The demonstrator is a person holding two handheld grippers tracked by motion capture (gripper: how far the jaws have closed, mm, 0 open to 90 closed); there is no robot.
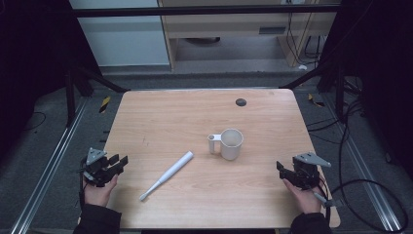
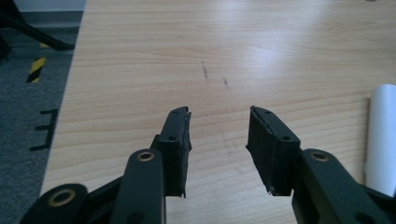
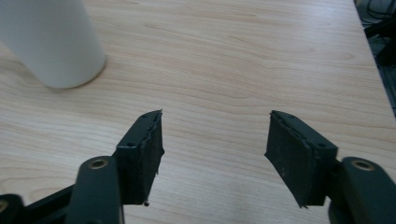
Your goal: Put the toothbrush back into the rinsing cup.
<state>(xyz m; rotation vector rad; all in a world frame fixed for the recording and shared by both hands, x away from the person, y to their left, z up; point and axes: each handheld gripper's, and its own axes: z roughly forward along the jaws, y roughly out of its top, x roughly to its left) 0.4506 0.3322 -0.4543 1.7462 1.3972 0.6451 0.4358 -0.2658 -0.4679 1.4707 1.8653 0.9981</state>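
The left gripper (image 2: pixel 218 116) hangs over the wooden table (image 2: pixel 233 42), its 2 black jaws apart with bare wood between them. A white toothbrush handle (image 2: pixel 382 135) lies right of the right-hand jaw.

The person's two hands come in from the near edge of the table, each in a dark sleeve and each holding a black gripper. The left hand (image 1: pixel 99 191) sits at the table's near left corner, and the left gripper (image 1: pixel 119 161) points forward and a little inward. Its jaws stand apart with nothing between them. The right hand (image 1: pixel 308 196) sits near the right edge, and the right gripper (image 1: pixel 281 168) points inward toward the middle. Its jaws are spread wide and hold nothing. A grey three-cornered plate tops each gripper.
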